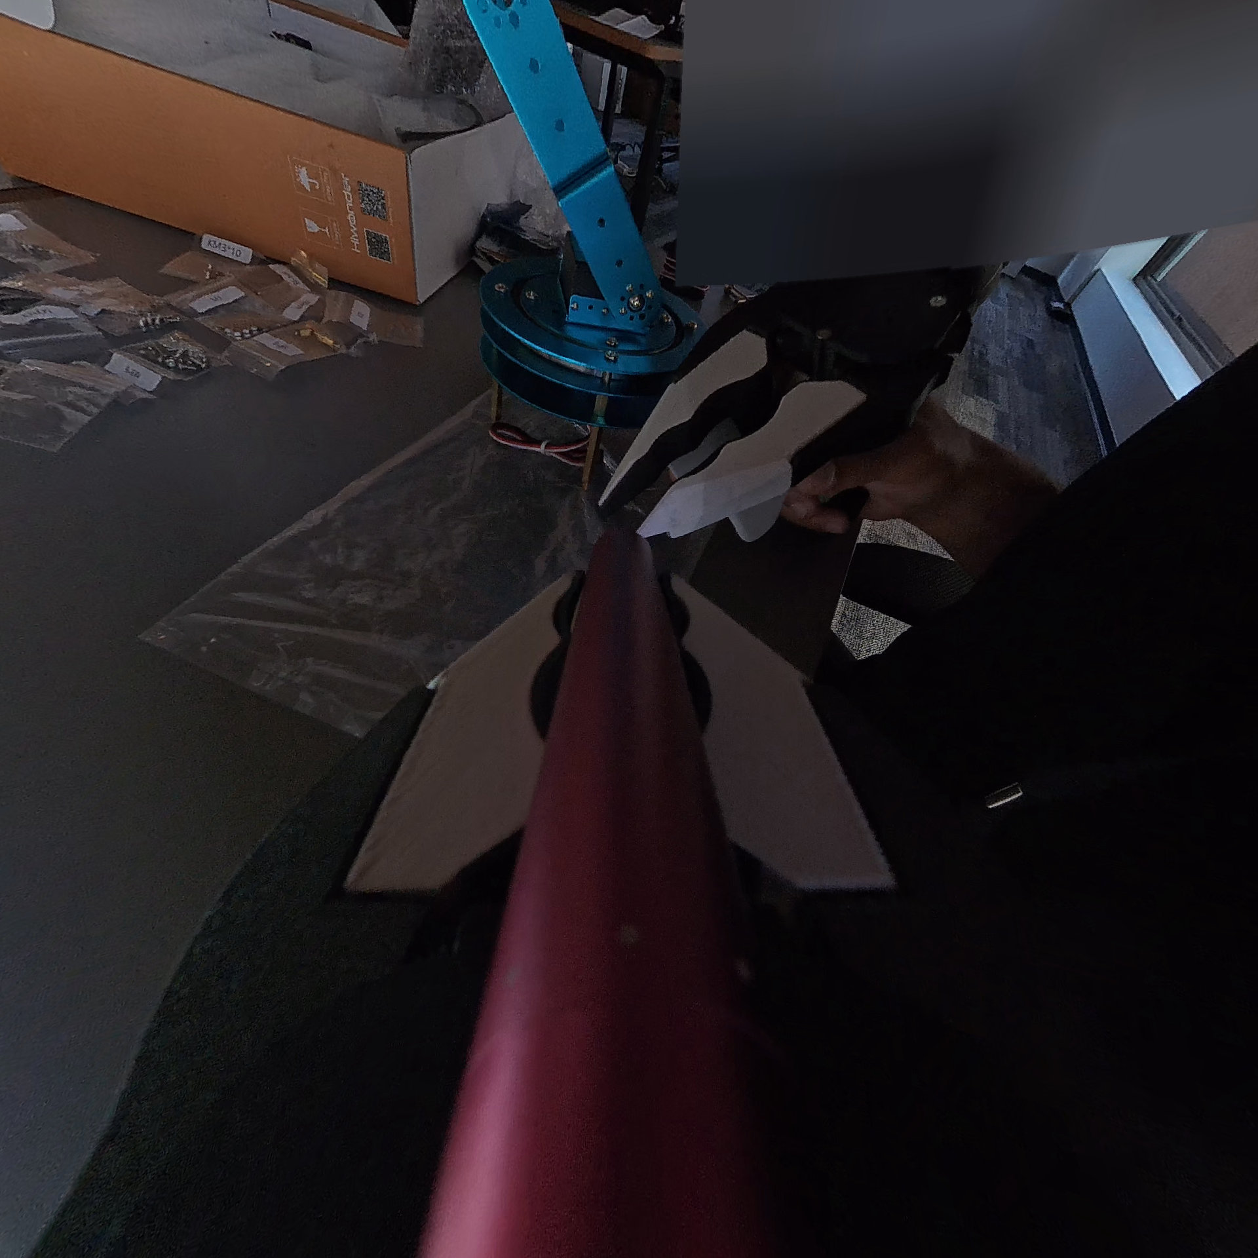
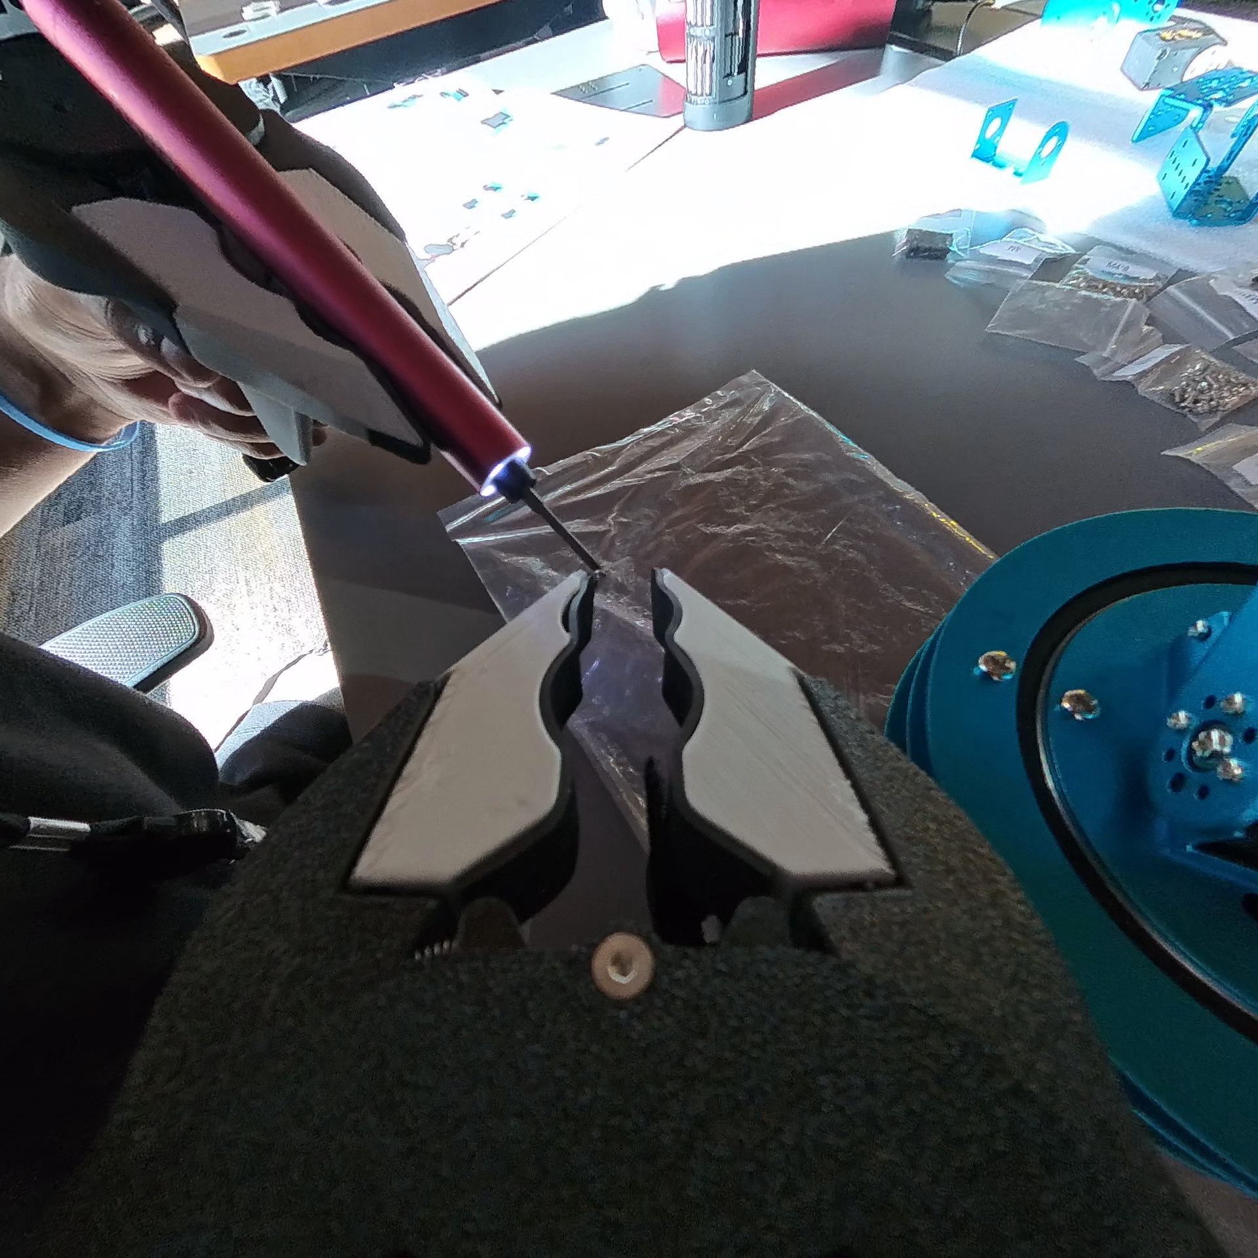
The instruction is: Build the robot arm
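Note:
My left gripper (image 1: 619, 578) is shut on a red pen-shaped electric screwdriver (image 1: 599, 885) that runs forward between its fingers. In the right wrist view the screwdriver (image 2: 272, 197) slants down from the upper left in the left gripper (image 2: 453, 425), with a lit ring at its nose. Its thin bit (image 2: 568, 538) ends right at the left fingertip of my right gripper (image 2: 621, 575). The right gripper is open with a narrow gap and holds nothing I can make out. It also shows in the left wrist view (image 1: 623, 519), just beyond the screwdriver's nose. Both hover over a clear plastic bag (image 2: 749, 517).
A blue round turntable base (image 2: 1089, 749) with an upright blue arm (image 1: 544, 116) stands close to the right gripper. Several small bags of screws (image 1: 136, 320) lie on the dark table. An open orange box (image 1: 170, 143) is behind them. Loose blue brackets (image 2: 1205, 170) lie at the far right. The gap from one gripper's tips to the other's is roughly 6 cm.

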A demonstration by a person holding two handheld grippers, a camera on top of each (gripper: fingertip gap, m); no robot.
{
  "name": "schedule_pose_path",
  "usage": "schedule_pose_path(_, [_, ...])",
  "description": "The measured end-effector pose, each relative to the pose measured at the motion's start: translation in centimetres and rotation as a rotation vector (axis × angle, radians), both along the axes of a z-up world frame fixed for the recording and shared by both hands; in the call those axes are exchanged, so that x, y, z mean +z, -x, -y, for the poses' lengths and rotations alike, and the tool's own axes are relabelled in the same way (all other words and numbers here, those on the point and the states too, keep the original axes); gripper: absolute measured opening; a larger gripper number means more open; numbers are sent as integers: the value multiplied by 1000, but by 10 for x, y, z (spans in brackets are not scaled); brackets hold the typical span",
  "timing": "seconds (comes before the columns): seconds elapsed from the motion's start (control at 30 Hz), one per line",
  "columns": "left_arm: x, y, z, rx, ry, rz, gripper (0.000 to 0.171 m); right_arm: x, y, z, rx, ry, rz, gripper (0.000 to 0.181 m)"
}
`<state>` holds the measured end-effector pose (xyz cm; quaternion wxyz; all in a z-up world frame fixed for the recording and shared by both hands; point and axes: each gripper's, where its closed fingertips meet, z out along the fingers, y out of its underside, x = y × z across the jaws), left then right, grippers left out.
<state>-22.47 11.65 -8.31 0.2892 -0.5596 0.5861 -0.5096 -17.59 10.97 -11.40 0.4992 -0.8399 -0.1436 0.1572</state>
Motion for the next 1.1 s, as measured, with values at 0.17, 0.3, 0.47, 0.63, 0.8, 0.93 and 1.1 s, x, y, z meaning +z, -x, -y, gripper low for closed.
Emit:
schedule_pose_path(0.17, [0, 0, 1, -8, 3, 3, 21, -2, 0, 1, 1, 7, 7, 16])
schedule_pose_path(0.3, [1, 1, 1, -5, 2, 6, 21, -4, 1, 2, 7, 14, 13, 17])
schedule_pose_path(0.47, [3, 1, 1, -9, 20, 16, 21, -7, 5, 4, 36, 21, 30, 17])
schedule_pose_path(0.63, [12, 3, 8, -42, 70, 54, 21, -3, 15, 4, 80, -24, 65, 16])
schedule_pose_path(0.8, [16, 4, 9, -46, 94, 67, 21, 5, 16, 6, 87, -70, 46, 11])
schedule_pose_path(0.93, [20, 5, 10, -57, 139, 88, 21, 14, 13, 7, 78, -116, 17, 0])
schedule_pose_path(1.1, [20, 5, 8, -47, 132, 87, 21, 17, 13, 9, 82, -141, 30, 0])
